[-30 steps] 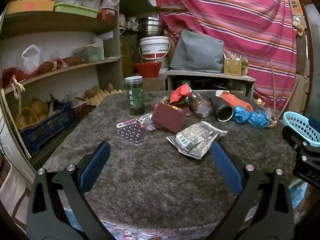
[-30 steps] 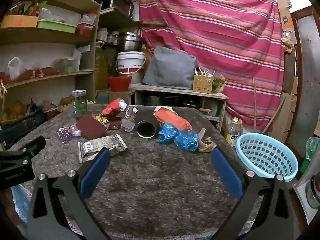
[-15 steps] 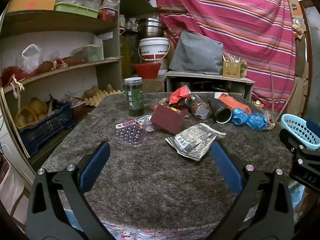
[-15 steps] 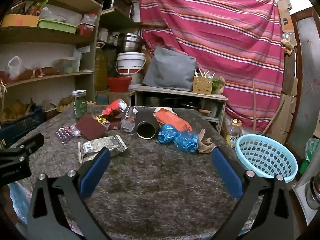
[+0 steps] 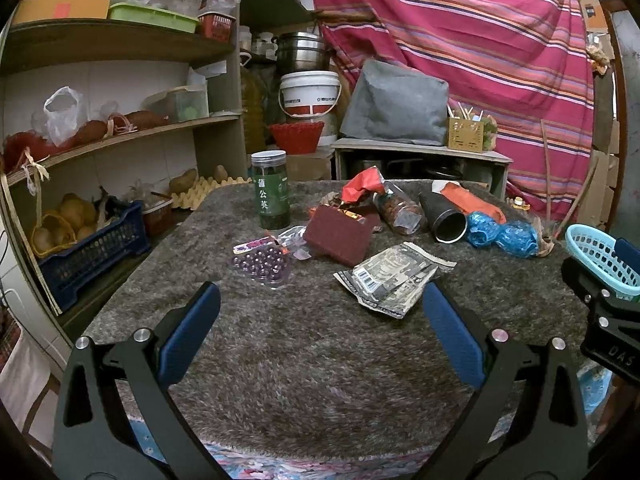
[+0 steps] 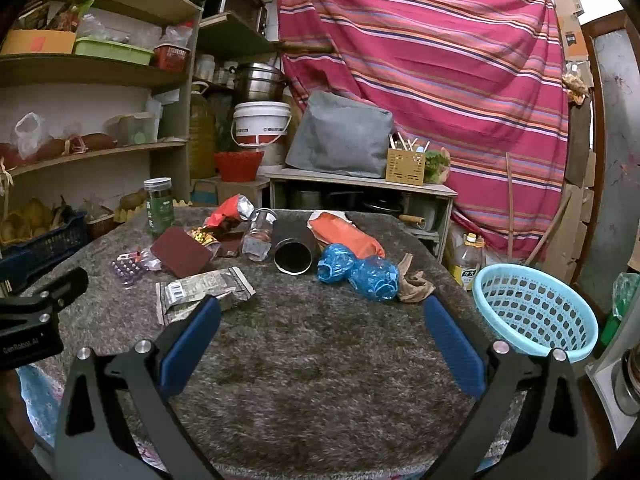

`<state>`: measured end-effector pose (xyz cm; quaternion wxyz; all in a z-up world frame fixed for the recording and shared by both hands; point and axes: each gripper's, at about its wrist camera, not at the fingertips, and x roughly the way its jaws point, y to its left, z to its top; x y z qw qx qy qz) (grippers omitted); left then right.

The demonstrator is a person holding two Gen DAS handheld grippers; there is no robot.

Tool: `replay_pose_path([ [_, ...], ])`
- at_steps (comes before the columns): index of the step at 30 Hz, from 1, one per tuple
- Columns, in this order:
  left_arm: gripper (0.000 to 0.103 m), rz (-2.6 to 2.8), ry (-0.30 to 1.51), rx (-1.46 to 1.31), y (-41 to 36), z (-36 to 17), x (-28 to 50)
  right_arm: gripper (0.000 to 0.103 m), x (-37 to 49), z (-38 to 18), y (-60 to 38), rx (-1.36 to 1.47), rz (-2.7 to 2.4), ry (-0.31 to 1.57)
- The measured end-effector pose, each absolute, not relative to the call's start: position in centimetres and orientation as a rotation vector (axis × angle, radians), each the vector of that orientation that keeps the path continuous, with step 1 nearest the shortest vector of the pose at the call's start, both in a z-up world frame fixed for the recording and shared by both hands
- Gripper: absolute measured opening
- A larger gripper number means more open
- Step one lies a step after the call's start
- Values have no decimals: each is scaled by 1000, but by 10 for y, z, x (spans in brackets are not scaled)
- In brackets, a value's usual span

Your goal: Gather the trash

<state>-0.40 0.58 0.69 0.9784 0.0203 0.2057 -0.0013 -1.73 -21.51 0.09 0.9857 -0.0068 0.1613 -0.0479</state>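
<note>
Trash lies on a grey furry table [image 5: 312, 352]: a silver wrapper [image 5: 390, 278] [image 6: 202, 286], a maroon pad [image 5: 338, 235] [image 6: 182, 252], a blister pack of purple beads [image 5: 262, 262], a red foil bag [image 5: 362, 188], a clear jar on its side [image 5: 400, 210] [image 6: 260, 236], a black tube [image 5: 444, 216] [image 6: 292, 250], crumpled blue plastic [image 5: 502, 234] [image 6: 360, 270] and an orange packet [image 6: 346, 234]. A light blue basket [image 6: 534, 310] [image 5: 602, 258] sits at the table's right edge. My left gripper [image 5: 320, 316] and right gripper [image 6: 320, 320] are both open and empty, above the table's near side.
An upright green jar [image 5: 271, 190] stands at the back left of the table. Shelves [image 5: 100, 136] with produce and a blue crate [image 5: 88, 246] are on the left. A low bench [image 6: 360, 184] with a grey cushion and a striped curtain are behind.
Both views have shifted only slightly; the left gripper has edged a little towards the trash. Nothing has been taken hold of.
</note>
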Motion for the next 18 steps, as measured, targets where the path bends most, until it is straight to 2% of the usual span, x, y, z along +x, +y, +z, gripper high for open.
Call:
replay_pose_path([
  [18, 98, -2, 417, 43, 0, 4, -2, 99, -16, -1, -216, -13, -97, 325],
])
